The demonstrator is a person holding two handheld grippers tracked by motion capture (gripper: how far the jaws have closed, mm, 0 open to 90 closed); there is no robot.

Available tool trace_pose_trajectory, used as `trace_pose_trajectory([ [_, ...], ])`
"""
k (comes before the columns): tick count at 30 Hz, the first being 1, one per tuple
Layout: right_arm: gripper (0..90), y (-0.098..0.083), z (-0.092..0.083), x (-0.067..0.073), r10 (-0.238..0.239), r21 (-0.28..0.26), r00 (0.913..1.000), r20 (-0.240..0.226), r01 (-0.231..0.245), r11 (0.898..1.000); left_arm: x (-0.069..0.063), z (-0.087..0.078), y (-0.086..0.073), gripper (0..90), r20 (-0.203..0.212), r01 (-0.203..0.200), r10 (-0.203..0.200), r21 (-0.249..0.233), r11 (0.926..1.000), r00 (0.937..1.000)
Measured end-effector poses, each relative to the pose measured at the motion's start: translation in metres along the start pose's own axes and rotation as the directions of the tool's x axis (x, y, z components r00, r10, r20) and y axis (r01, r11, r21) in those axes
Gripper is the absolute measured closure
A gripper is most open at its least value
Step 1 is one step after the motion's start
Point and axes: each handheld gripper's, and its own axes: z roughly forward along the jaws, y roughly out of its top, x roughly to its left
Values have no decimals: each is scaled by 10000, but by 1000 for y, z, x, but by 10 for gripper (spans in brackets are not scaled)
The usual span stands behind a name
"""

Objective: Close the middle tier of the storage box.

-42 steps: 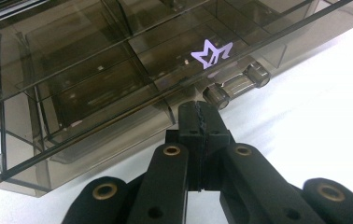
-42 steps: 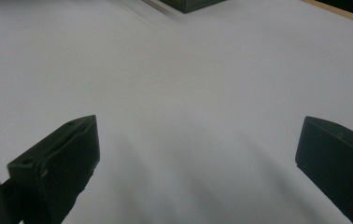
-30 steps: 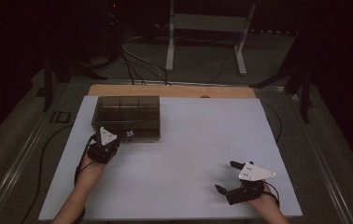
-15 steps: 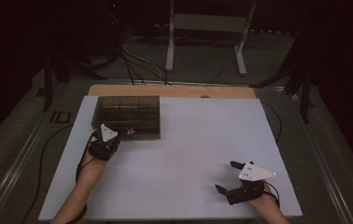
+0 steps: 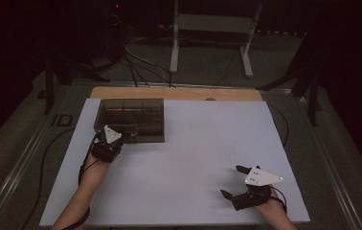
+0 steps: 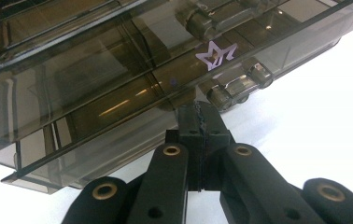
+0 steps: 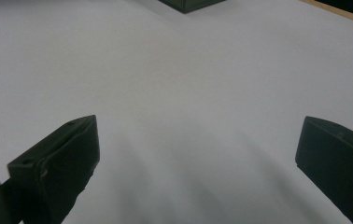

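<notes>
A smoky see-through compartment box [image 5: 131, 115] with a shut lid lies at the back left of the white table [image 5: 193, 143]. My left gripper [image 5: 121, 136] is shut, its tips at the box's front side. In the left gripper view the pressed-together tips [image 6: 201, 114] sit right under the lid's front lip, next to a clear latch [image 6: 240, 84] and a pale crown mark [image 6: 216, 55]. I cannot tell whether anything is pinched. My right gripper [image 5: 232, 181] rests open near the front right edge, nothing between its fingers [image 7: 67, 154]. A corner of the box [image 7: 191, 4] lies far ahead of it.
A wooden strip [image 5: 179, 93] runs along the table's back edge. Beyond it on the floor are a metal stand [image 5: 212, 28] and cables [image 5: 141, 62]. A cable [image 5: 50, 158] hangs off the left side.
The left gripper has edged forward toward the box's front side. The right gripper has stayed still.
</notes>
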Motion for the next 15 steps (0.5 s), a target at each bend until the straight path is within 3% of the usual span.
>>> trace_pose_trajectory([
  [15, 1, 0, 0, 0, -29, 24, 10000, -24, 29, 10000, 1, 5, 5, 897, -79, 57, -57, -17, 10000, 10000],
])
